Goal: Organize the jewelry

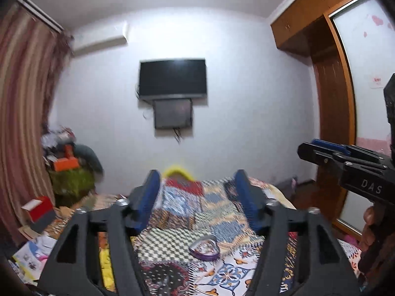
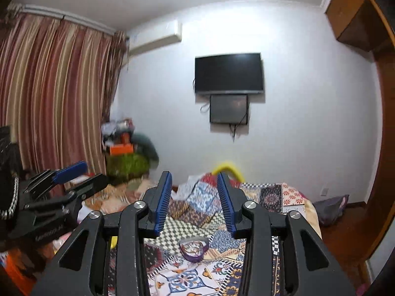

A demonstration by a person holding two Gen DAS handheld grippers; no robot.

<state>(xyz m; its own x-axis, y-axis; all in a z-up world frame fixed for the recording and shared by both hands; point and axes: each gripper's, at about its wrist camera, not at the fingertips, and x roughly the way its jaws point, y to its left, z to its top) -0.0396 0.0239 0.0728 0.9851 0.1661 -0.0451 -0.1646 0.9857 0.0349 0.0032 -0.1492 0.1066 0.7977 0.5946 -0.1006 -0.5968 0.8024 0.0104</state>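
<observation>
A small heart-shaped box [image 2: 194, 249] sits on the bed [image 2: 293, 197], below and just ahead of both hand-held grippers. The right hand-held gripper [image 2: 195, 180] and left hand-held gripper [image 1: 197, 180] hover empty with fingers apart; neither looks clearly nearer.

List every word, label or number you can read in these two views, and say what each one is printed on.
"DAS" – white letters on the black body of the right gripper, seen from the left wrist view.
Pale lettering on the body of the left gripper, in the right wrist view – too blurred to read.
White sign with red print on the wardrobe door – too small to read.
Nothing else is legible.
</observation>
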